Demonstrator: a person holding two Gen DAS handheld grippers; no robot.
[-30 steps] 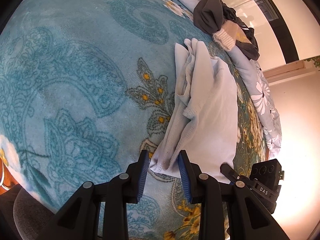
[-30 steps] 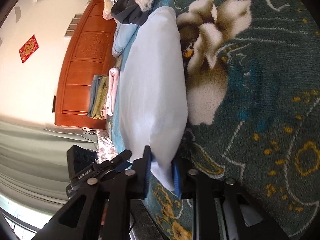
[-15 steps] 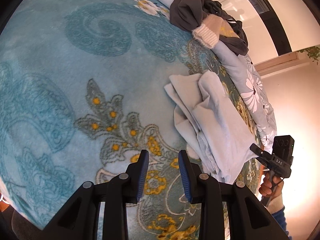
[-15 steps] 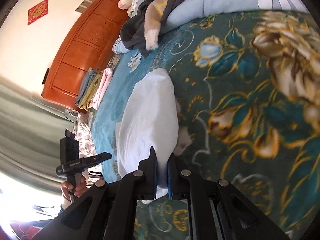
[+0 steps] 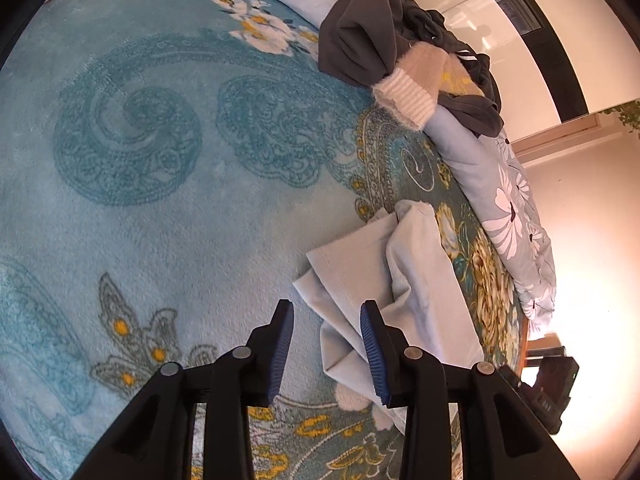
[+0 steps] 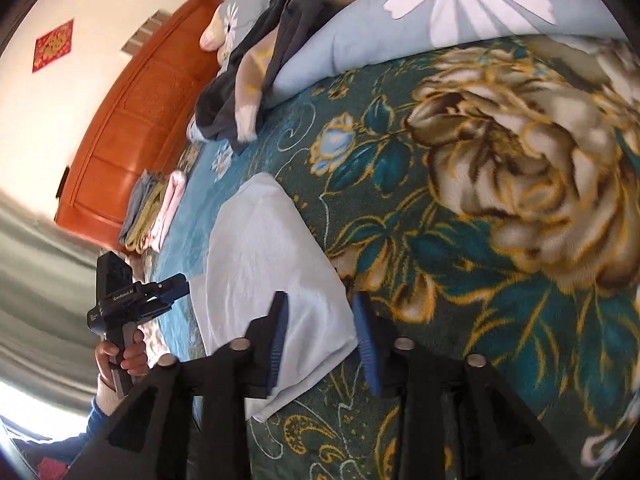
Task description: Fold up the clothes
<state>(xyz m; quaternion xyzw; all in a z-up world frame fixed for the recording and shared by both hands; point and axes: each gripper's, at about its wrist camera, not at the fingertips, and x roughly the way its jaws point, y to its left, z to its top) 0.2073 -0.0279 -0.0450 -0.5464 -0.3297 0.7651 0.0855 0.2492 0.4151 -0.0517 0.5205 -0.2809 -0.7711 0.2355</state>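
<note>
Fingers of the right gripper (image 6: 320, 344) are spreading apart, a corner of the pale blue garment (image 6: 264, 264) lying loose between them where half a second ago they pinched it; those of the left gripper (image 5: 326, 354) are also opening, nothing between them, the cloth's rumpled edge just beside the right-hand pad. With both grips let go, the fold appears laid down, and the garment rests as one folded piece near the bed's edge on the teal floral blanket (image 5: 152, 168), short of the flowered quilt (image 6: 460, 12). Counted: one folded pale blue garment; one heap of unfolded dark and cream clothes (image 5: 404, 56) on the quilt; one stack of about three folded pieces (image 6: 154, 216) by the wooden headboard (image 6: 132, 120).
</note>
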